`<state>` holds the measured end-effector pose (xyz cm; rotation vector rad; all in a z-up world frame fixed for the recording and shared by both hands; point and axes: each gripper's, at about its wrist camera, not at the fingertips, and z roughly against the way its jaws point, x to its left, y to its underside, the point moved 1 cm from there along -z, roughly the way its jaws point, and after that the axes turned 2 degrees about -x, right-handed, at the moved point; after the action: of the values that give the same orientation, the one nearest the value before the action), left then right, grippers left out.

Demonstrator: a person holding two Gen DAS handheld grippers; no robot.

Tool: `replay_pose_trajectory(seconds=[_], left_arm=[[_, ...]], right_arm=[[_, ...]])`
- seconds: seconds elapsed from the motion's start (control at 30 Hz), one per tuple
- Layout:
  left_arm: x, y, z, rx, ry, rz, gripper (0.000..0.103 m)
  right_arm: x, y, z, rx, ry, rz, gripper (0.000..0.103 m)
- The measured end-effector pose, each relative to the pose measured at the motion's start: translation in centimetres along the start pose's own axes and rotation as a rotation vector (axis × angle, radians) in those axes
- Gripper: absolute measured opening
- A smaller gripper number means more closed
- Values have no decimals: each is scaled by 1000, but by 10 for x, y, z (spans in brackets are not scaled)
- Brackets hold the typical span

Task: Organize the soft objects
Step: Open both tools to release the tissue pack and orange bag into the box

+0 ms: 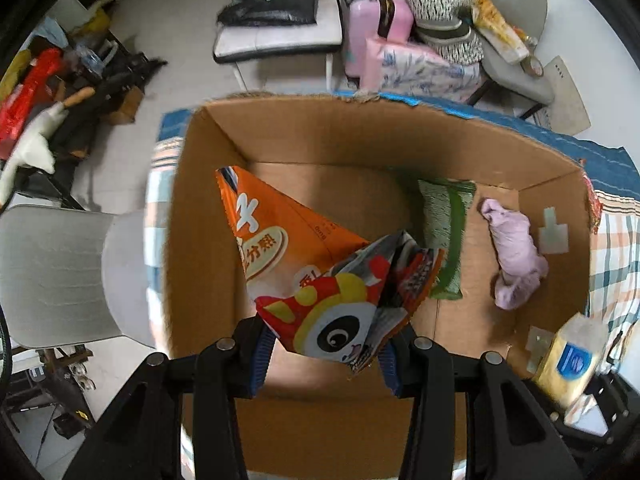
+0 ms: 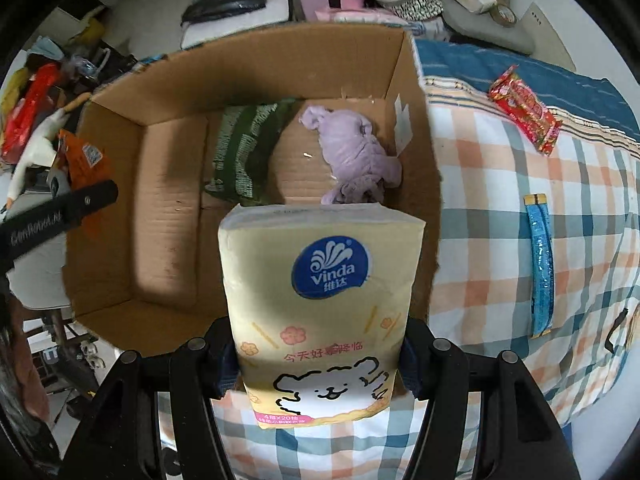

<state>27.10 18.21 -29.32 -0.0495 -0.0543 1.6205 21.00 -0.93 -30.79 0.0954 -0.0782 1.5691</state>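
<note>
Snack bag [image 1: 320,276] between left gripper [image 1: 326,360] fingers

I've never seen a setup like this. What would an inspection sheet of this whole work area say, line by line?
Surface: checked cloth with a blue border, under an open cardboard box.
Job's things: green packet and lilac cloth lie on the box floor, apart; red snack bar and blue sachet lie on the cloth outside the box.
Clutter: nothing seen beyond these.
Tongs: left tongs shut on an orange snack bag over the box; right tongs shut on a yellow tissue pack at the box's near edge.
Cables: nothing seen.
Surroundings: grey chair, pink suitcase, piled bags, floor clutter.
</note>
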Motion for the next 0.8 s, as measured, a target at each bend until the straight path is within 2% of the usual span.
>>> replay_pose_trajectory(seconds=[0.17,0.3,0.4,0.53,0.67,0.8], left_arm=[[0,-21,-28,67,10,-2,44],[1,-32,-38,118,7,5,46],[1,-38,-40,126,30,17,47],[0,-40,-35,125,42,17,58],[3,-37,-17,93,53,14,70],[6,-29,5,45,80,21,80]], right_arm=[[0,-10,-19,36,28,-2,66],[0,-15,-28,60,42,11,68],[0,-16,-27,67,37,16,72],[1,-19,-19,65,18,18,78],[0,-22,-6,44,9,18,81],[0,-22,4,22,5,23,90]])
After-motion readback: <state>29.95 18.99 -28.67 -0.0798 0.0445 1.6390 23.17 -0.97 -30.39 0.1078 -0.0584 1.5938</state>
